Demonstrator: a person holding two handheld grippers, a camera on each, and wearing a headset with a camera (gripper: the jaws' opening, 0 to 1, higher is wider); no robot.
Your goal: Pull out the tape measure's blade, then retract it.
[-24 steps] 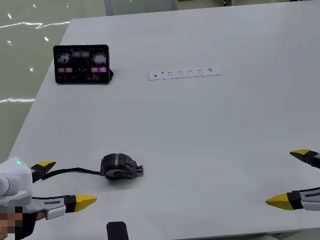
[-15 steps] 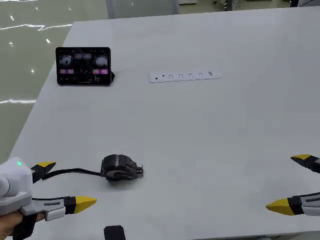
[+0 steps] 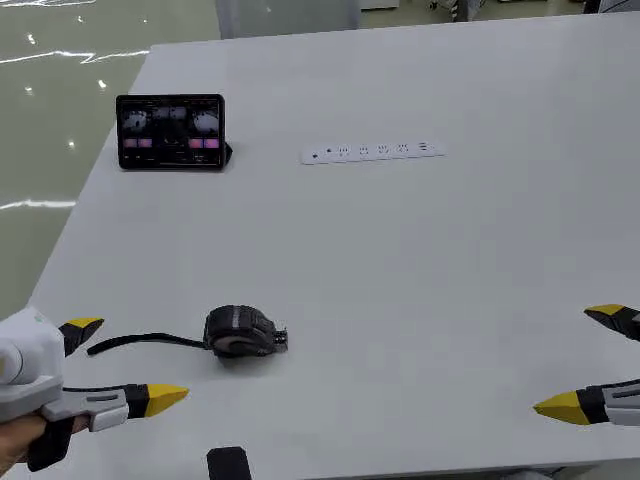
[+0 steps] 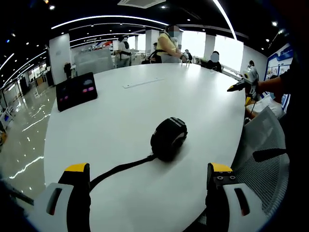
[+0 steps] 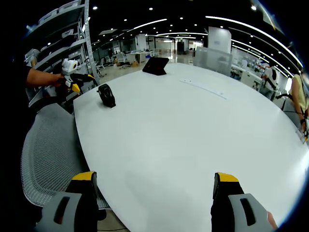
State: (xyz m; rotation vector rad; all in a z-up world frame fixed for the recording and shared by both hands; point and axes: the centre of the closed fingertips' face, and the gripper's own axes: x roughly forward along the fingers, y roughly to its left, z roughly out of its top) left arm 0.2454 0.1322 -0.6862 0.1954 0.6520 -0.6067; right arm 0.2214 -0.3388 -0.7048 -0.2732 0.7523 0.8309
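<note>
OK, nothing of the task is done as far as we can see: the tape measure (image 3: 240,333) sits on the white table (image 3: 420,250) near the front-left corner, with no blade out and what looks like the hook tab tucked against the right end of the case in the head view. We judge both steps are left, the pull and the retract. A black strap (image 3: 140,342) runs from the case leftward toward the left gripper (image 3: 140,358). That gripper is held low by the table's left edge and aimed at the case; its yellow-tipped jaws are spread wide with nothing between them but the strap's tail. The left gripper view puts the case dead ahead, just past the jaw tips and not touched. The right gripper (image 3: 563,358) is well apart at the front-right edge of the table, also held low, jaws wide apart and empty, pointing across the bare tabletop toward the case. In the right gripper view the tape measure is small and far off to the upper left. We reckon one gripper has to pin the case and the other take the hook, and neither is in place for that yet. A tablet (image 3: 170,132) and a power strip (image 3: 372,151) sit at the far side, clear of the work
</note>
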